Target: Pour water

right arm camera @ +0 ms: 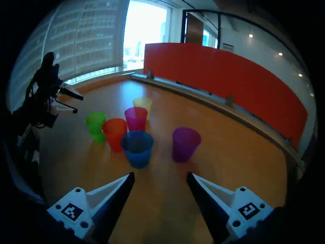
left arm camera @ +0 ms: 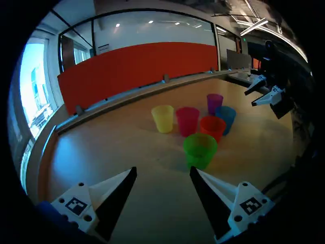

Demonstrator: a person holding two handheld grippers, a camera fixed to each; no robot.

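Both fingers of the left tool (left arm camera: 162, 171) stand wide apart and hold nothing above the worktop (left arm camera: 122, 142); the right tool (right arm camera: 160, 175) is spread just as wide, also empty. Just beyond the left tool sits the green cup (left arm camera: 199, 149), nearest of six clustered cups. Nearest the right tool are the blue cup (right arm camera: 137, 148) and, to its right, the purple cup (right arm camera: 185, 143); the orange cup (right arm camera: 114, 132), pink cup (right arm camera: 135, 118) and yellow cup (right arm camera: 143, 103) stand farther off. Whether any holds water cannot be told.
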